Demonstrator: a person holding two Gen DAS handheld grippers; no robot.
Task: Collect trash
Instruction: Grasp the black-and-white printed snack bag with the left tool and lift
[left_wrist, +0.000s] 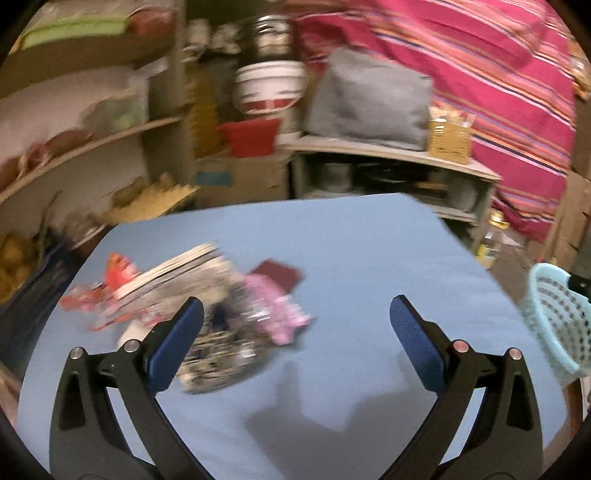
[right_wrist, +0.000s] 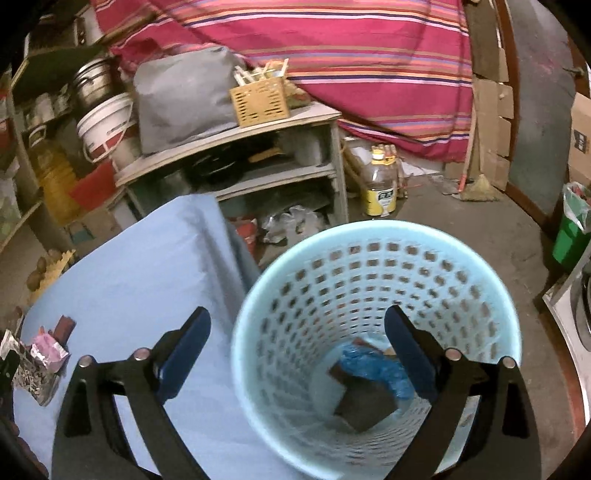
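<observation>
While the left gripper (left_wrist: 297, 314) is held over the blue tablecloth (left_wrist: 351, 251) with its jaws spread and nothing between them, a blurred heap of wrappers (left_wrist: 207, 314) is seen just beside its left finger. From the right wrist, the right gripper (right_wrist: 297, 326) — jaws spread, empty — is seen above the pale blue perforated wastebasket (right_wrist: 369, 236), where a blue wrapper (right_wrist: 373, 365) and a dark packet (right_wrist: 364, 406) lie on the bottom.

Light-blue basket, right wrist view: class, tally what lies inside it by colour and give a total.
Blue crumpled wrapper: 1
Dark square piece: 1
Total: 2 in the light-blue basket. A tan scrap beside them is too hidden to count.
</observation>
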